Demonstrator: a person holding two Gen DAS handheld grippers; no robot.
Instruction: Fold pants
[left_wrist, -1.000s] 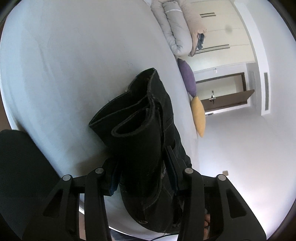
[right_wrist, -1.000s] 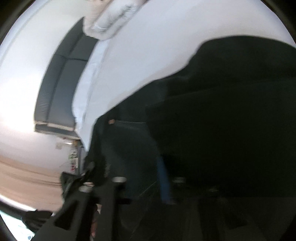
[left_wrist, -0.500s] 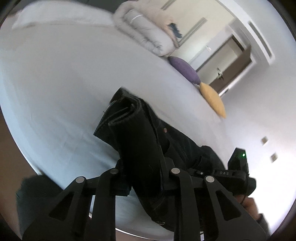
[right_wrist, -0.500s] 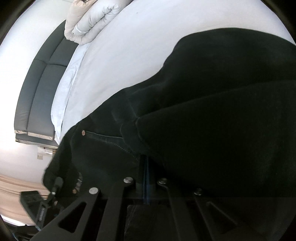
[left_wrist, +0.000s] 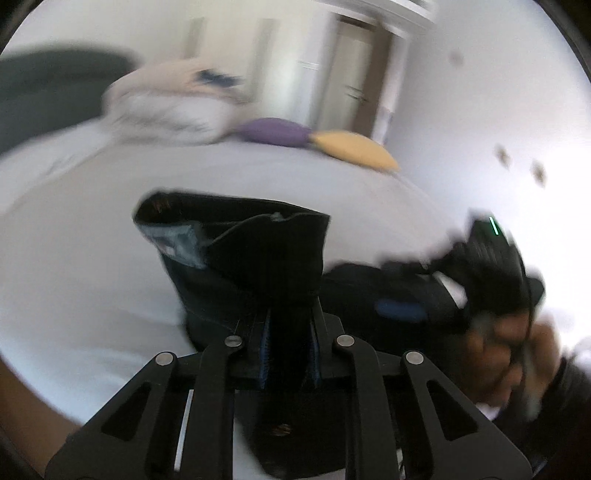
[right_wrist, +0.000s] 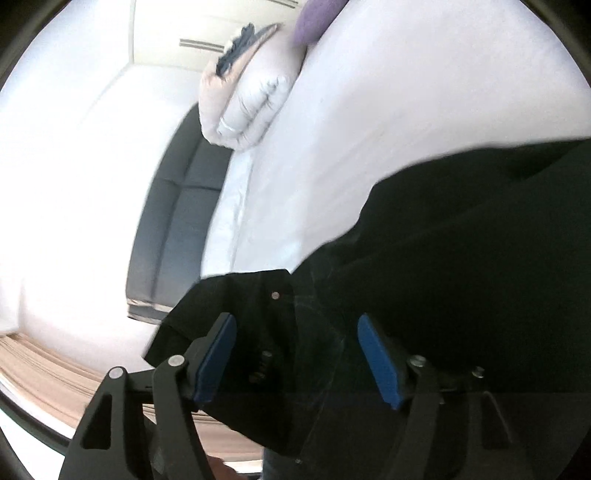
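Observation:
Black pants (left_wrist: 255, 266) lie on a white bed (left_wrist: 92, 266). My left gripper (left_wrist: 288, 347) is shut on the pants, pinching a thick fold that stands up in front of it. My right gripper (right_wrist: 295, 354) is open, its blue pads (right_wrist: 376, 358) spread on either side of the waistband with a rivet (right_wrist: 274, 294); the fabric (right_wrist: 461, 258) fills the right of that view. The right gripper also shows blurred in the left wrist view (left_wrist: 491, 258), beside the pants, held by a hand.
A rolled white and beige duvet (left_wrist: 170, 107) lies at the bed's far end, with a purple cushion (left_wrist: 273, 131) and a yellow cushion (left_wrist: 354, 149) beside it. A dark headboard (right_wrist: 177, 218) borders the bed. A doorway (left_wrist: 354, 66) is behind.
My right gripper has opened and let go of the waistband. My left gripper has swung around with its fold of pants, now facing the cushions and door.

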